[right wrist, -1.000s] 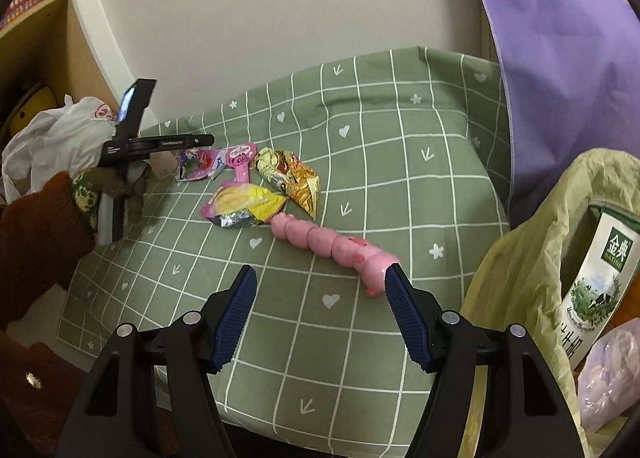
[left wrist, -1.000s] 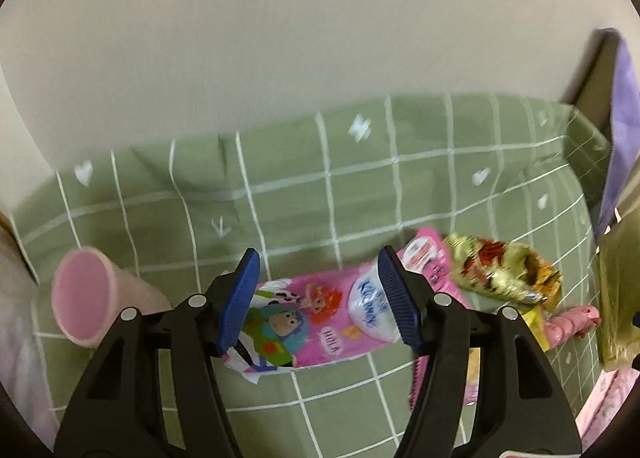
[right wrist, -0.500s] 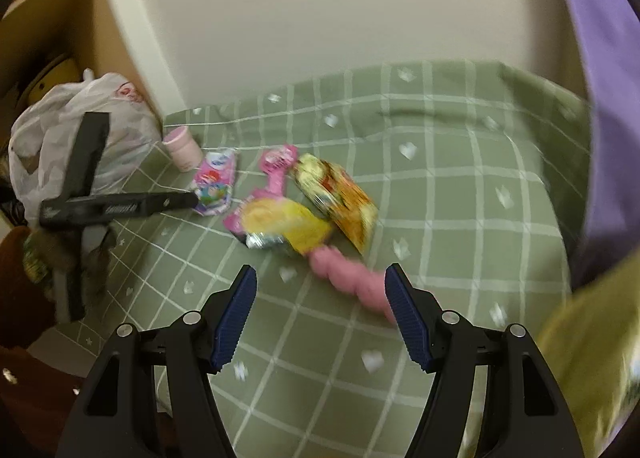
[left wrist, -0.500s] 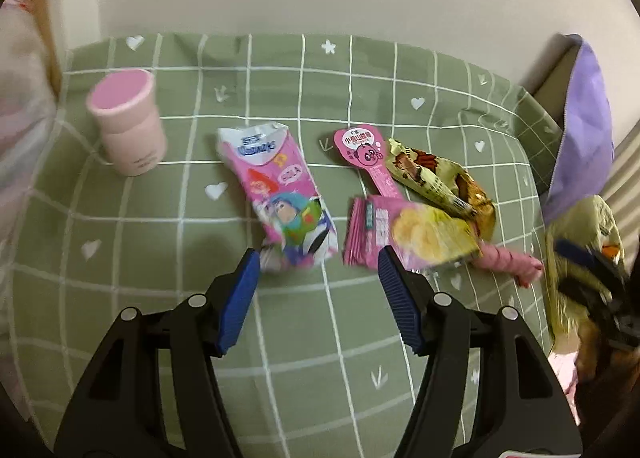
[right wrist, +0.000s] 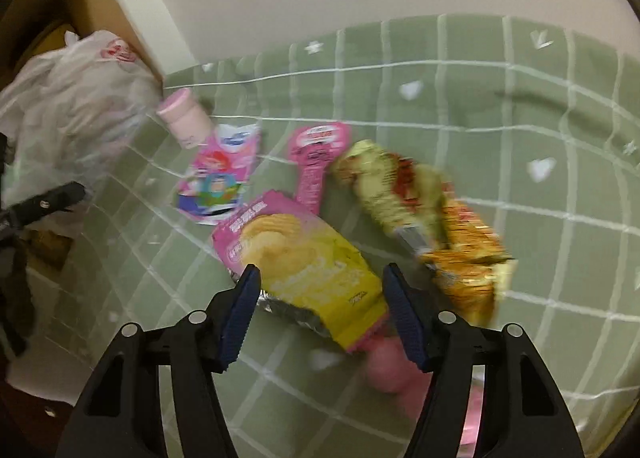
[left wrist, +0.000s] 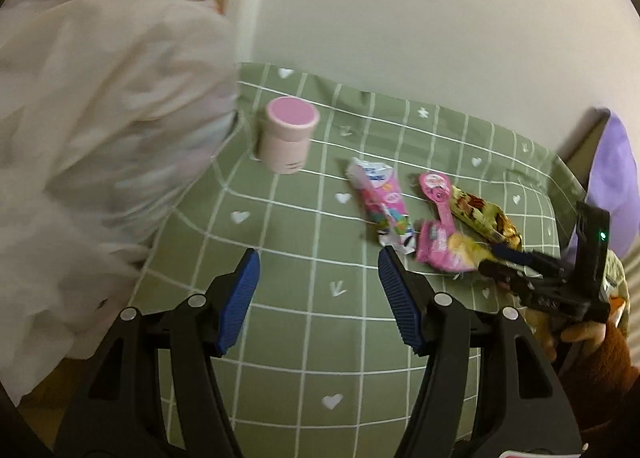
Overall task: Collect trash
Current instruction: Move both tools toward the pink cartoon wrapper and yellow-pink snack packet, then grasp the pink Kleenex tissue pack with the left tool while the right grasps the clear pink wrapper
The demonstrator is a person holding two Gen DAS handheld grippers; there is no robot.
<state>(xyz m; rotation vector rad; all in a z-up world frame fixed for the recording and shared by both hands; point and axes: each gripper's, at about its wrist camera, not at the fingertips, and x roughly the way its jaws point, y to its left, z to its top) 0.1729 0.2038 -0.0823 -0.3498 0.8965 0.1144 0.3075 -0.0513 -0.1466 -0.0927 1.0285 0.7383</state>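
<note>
Wrappers lie on a green checked cloth (left wrist: 312, 322). A pink-and-yellow chip bag (right wrist: 304, 262) lies between and just beyond the fingers of my open right gripper (right wrist: 320, 314). Beside it are a pink cartoon pouch (right wrist: 218, 178), a pink paddle-shaped wrapper (right wrist: 316, 158), a gold-and-red snack bag (right wrist: 428, 214) and a pink segmented toy (right wrist: 396, 370). My left gripper (left wrist: 318, 302) is open and empty above the cloth, short of the cartoon pouch (left wrist: 384, 206). In the left wrist view the right gripper (left wrist: 520, 262) sits over the chip bag (left wrist: 444, 250).
A pink cup (left wrist: 286, 134) stands at the far left of the cloth. A white plastic bag (left wrist: 88, 138) fills the left side beside a wooden shelf (right wrist: 116, 10). A purple cloth (left wrist: 612, 178) hangs at the right. A pale wall is behind.
My right gripper has moved forward and down until the chip bag lies between its fingers. My left gripper has pulled back and left, away from the cartoon pouch, and the white bag now fills its left side.
</note>
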